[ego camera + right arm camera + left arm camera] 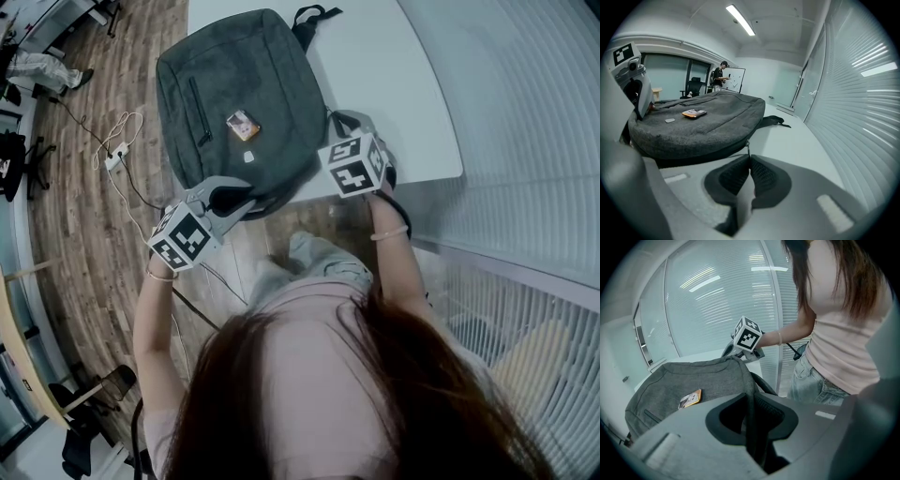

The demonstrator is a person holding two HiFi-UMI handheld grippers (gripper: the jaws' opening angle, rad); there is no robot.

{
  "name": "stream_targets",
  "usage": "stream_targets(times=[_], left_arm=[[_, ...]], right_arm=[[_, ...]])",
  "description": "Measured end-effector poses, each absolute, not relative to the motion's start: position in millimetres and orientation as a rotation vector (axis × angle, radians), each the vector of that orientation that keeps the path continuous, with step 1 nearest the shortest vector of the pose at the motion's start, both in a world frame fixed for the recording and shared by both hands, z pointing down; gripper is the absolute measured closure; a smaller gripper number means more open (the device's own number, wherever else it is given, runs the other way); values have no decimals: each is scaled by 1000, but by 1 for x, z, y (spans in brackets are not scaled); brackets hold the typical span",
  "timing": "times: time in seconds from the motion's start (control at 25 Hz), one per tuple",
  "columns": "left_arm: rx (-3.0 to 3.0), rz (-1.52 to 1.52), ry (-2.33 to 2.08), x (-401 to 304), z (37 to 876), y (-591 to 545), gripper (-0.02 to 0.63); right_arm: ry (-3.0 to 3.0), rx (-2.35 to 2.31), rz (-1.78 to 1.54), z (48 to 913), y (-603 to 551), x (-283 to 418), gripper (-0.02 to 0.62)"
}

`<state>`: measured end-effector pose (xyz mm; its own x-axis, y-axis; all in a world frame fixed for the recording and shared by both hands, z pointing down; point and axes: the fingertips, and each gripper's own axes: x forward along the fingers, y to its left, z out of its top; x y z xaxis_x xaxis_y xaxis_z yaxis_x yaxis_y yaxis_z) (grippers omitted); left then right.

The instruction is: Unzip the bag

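**Left gripper** (pixel 751 405): jaws narrow, clamped on a dark fold at the bag's near edge; the fold runs up between the pads.

**Right gripper** (pixel 749 161): jaws pinched together on the thin metal zipper pull (pixel 748 149), which sits right at their tips, against the bag's near side.

**Bag** (pixel 234 84): grey backpack, lying flat on the white table (pixel 403 84). It stretches away ahead of both grippers, and its near end reaches past the table's edge.

**Orange card** (pixel 243 125): on the bag's top face, beyond the left gripper's tips.

**Black strap** (pixel 312 19): at the bag's far end, well beyond both grippers.

**Person** (pixel 719 75): standing at a whiteboard (pixel 736 77), far behind the bag as the right gripper view looks.
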<state>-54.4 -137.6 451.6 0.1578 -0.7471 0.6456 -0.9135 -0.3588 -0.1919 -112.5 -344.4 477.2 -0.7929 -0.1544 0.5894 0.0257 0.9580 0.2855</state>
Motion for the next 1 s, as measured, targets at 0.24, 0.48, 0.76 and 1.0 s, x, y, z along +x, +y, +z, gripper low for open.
stream_targets(times=[0.24, 0.48, 0.76, 1.0], left_arm=[[2193, 993, -1618, -53, 448, -138, 543], [2196, 993, -1618, -53, 451, -137, 543], [2205, 989, -1624, -52, 444, -137, 543], [2207, 983, -1618, -51, 441, -137, 543]], right_arm=[[-2458, 79, -383, 474, -349, -120, 584], [-2455, 65, -400, 476, -352, -129, 584], [-2448, 57, -426, 470, -357, -139, 584], [-2441, 46, -437, 467, -360, -145, 583]])
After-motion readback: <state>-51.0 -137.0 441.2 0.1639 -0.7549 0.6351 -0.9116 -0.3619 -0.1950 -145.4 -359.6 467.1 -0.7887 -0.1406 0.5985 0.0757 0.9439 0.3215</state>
